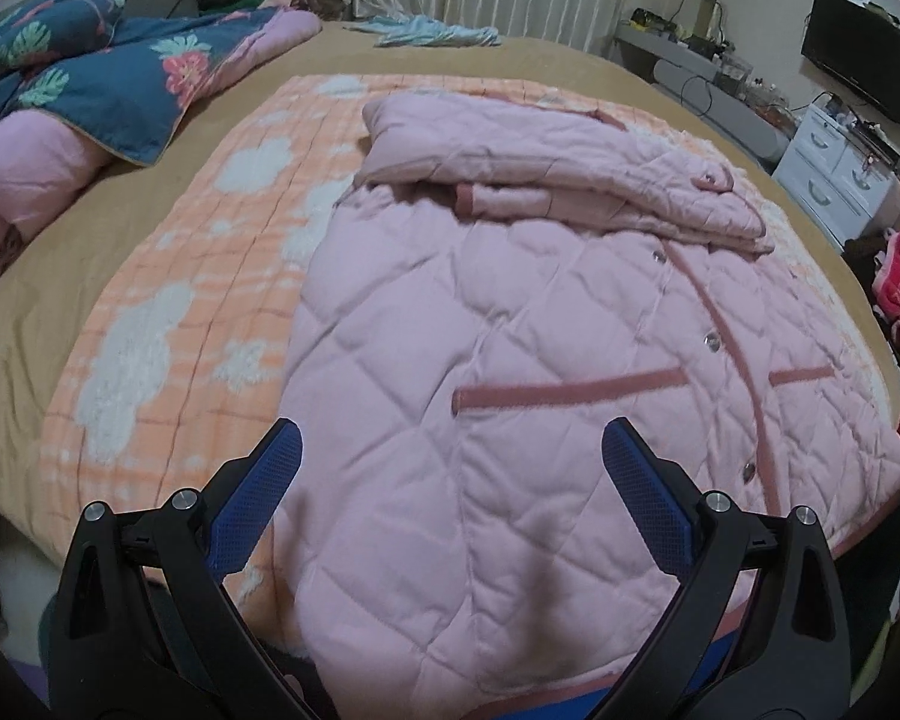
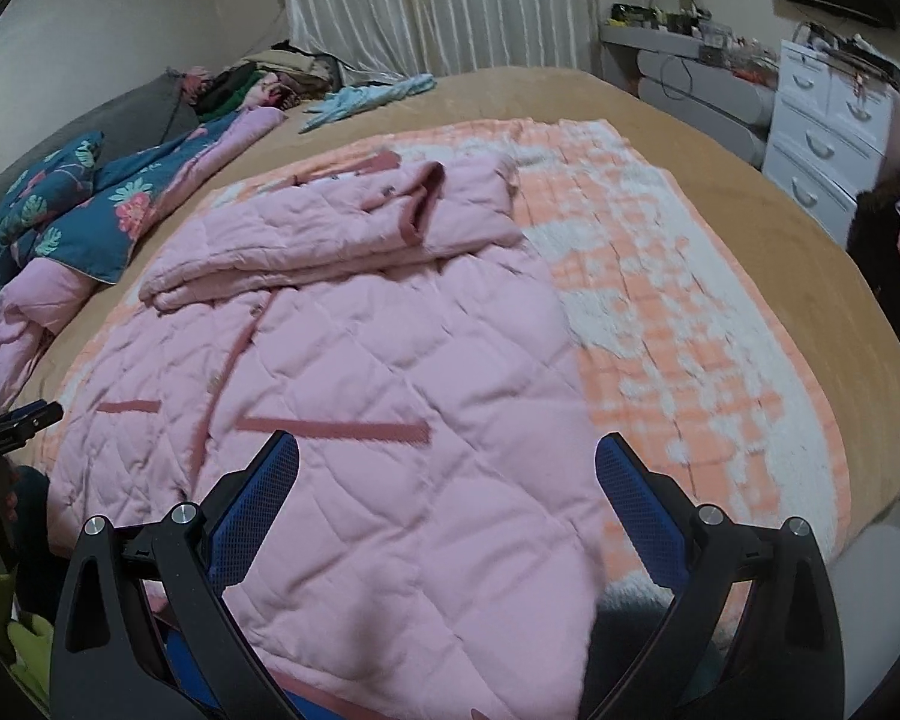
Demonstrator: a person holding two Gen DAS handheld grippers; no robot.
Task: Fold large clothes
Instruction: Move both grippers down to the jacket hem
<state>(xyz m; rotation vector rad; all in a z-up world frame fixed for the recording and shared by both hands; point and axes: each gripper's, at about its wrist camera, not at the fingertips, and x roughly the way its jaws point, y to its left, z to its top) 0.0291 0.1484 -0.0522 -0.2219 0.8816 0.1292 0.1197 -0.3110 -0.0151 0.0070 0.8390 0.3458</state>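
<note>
A large pink quilted jacket (image 1: 510,330) lies flat on an orange and white blanket (image 1: 210,276) on the bed. Both sleeves (image 1: 546,180) are folded across its upper part. It also shows in the right wrist view (image 2: 390,372), with the sleeves (image 2: 342,222) stacked at the far end. My left gripper (image 1: 453,450) is open and empty above the jacket's near left hem. My right gripper (image 2: 447,456) is open and empty above the jacket's near right hem. Neither touches the cloth.
A blue floral quilt (image 1: 90,72) is bunched at the bed's far left. A light blue garment (image 1: 432,30) lies at the far edge. White drawers (image 2: 828,120) and a grey desk (image 2: 690,78) stand to the right. Part of the left gripper (image 2: 18,420) shows at the left.
</note>
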